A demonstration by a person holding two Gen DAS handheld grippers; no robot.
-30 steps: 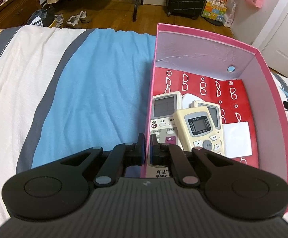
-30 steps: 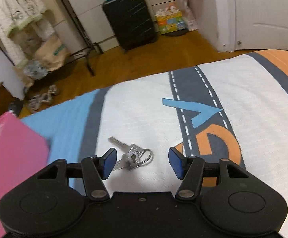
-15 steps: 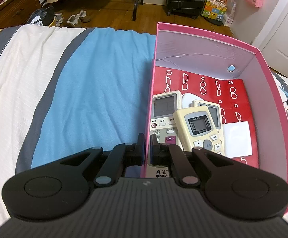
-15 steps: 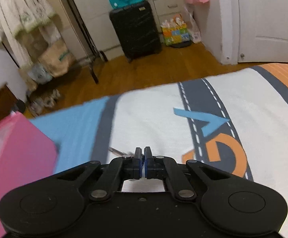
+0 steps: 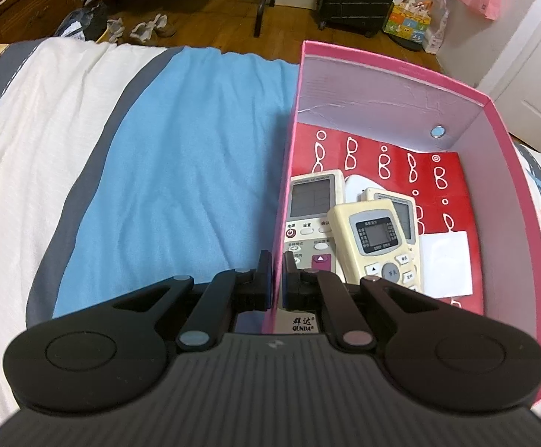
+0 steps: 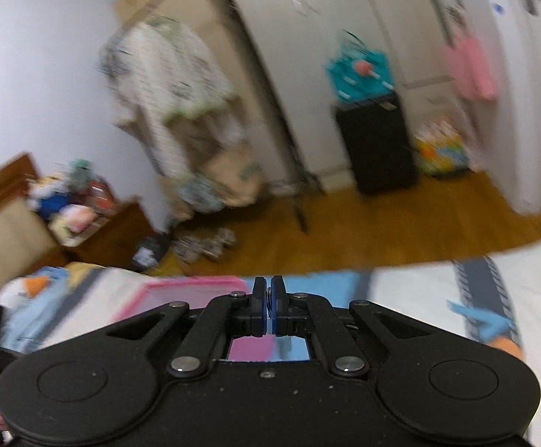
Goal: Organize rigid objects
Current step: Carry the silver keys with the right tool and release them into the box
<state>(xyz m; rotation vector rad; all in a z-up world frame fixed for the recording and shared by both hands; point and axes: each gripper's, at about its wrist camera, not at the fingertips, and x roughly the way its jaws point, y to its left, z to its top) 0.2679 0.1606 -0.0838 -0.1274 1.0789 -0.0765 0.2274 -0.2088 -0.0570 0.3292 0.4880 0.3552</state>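
Observation:
A pink box (image 5: 393, 65) stands open on the striped bed (image 5: 181, 171). Inside lie three pale remote controls, the front one (image 5: 378, 238) overlapping the others, on a red booklet (image 5: 445, 178) beside a white card (image 5: 445, 264). My left gripper (image 5: 277, 272) is shut on the box's left wall, which runs between its fingers. In the blurred right wrist view, my right gripper (image 6: 269, 298) is shut and lifted above the bed, with a thin metal sliver of the keys between its pads. The rest of the keys is hidden. The pink box (image 6: 192, 283) lies ahead to its left.
Beyond the bed's far edge is wooden floor (image 6: 382, 231) with a black suitcase (image 6: 376, 145), a clothes rack (image 6: 181, 85) and shoes (image 5: 151, 28). A wooden cabinet (image 6: 114, 234) stands at the left. The road-print sheet (image 6: 486, 298) spreads to the right.
The right gripper closed on the keys on the bed, then rose and tipped up, so the room now fills its view. The left gripper kept its hold on the box wall.

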